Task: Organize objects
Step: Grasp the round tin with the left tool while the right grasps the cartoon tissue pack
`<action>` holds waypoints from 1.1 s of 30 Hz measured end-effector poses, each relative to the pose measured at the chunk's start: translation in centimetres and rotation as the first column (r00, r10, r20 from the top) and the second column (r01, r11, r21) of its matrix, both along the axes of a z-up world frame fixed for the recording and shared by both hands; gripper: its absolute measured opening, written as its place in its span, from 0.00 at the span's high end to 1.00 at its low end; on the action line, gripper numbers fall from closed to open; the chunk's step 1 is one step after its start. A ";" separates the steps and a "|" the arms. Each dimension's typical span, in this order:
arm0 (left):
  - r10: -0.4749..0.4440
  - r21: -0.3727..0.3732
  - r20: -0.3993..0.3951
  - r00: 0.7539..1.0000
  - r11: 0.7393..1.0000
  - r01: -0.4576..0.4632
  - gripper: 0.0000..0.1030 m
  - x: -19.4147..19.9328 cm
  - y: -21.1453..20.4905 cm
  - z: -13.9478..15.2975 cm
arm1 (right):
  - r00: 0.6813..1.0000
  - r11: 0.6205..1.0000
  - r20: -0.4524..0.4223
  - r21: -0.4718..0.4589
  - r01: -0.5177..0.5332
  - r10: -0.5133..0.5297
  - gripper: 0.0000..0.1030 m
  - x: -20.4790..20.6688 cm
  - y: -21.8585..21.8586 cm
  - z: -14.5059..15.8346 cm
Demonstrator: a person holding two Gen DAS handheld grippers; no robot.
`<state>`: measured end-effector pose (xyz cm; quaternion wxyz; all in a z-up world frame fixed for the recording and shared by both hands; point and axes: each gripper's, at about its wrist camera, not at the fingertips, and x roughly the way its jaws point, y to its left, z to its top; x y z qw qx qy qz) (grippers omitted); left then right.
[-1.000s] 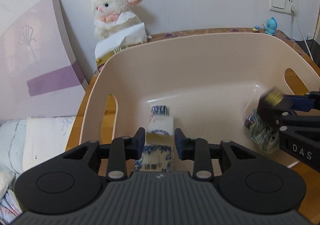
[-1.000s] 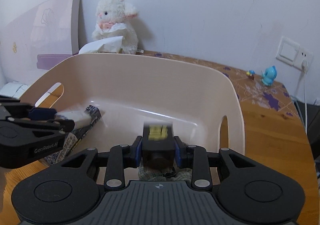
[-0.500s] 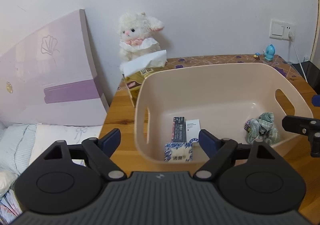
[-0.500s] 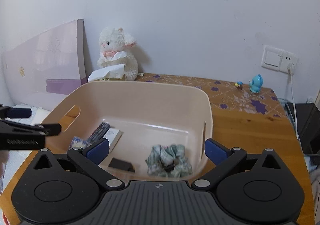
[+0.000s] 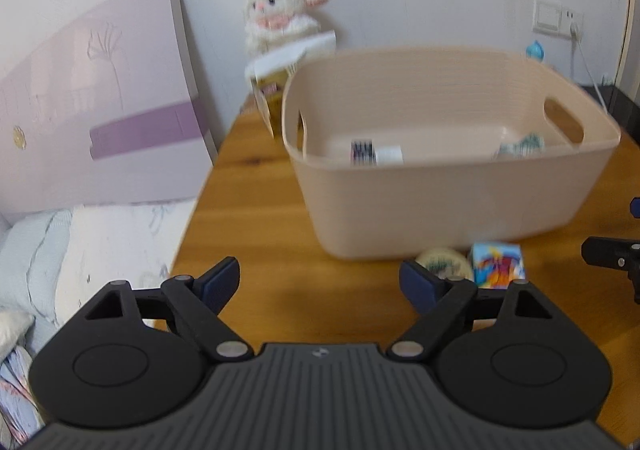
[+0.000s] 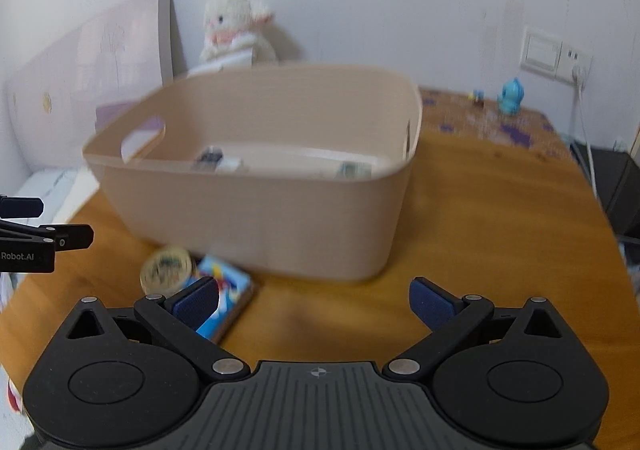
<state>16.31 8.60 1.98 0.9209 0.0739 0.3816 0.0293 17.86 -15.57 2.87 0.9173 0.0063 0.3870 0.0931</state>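
Observation:
A beige plastic basket (image 5: 440, 201) (image 6: 256, 209) stands on the wooden table (image 5: 260, 234). Inside it lie a dark packet with a white card (image 5: 374, 151) and a checked cloth bundle (image 5: 520, 141). In front of the basket on the table lie a round tin (image 5: 442, 262) (image 6: 166, 264) and a colourful blue box (image 5: 498, 264) (image 6: 228, 302). My left gripper (image 5: 320, 282) is open and empty, held over the table before the basket. My right gripper (image 6: 314, 300) is open and empty, just right of the blue box.
A white plush lamb (image 5: 280, 9) and a tissue box (image 5: 276, 89) stand behind the basket by the wall. A pink board (image 5: 100, 109) leans at the left, bedding (image 5: 80, 250) below it. A small blue figurine (image 6: 510, 95) and a wall socket (image 6: 554, 53) are far right.
Both grippers opened, released the items into the basket and pulled back and down. The tin and blue box in front of the basket have come into view.

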 end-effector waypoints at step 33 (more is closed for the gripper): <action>-0.010 -0.012 -0.060 0.998 1.000 0.010 0.15 0.7 0.5 -5.2 | 0.996 0.996 -0.060 -0.057 -0.067 0.064 0.01 2.2 8.3 -4.9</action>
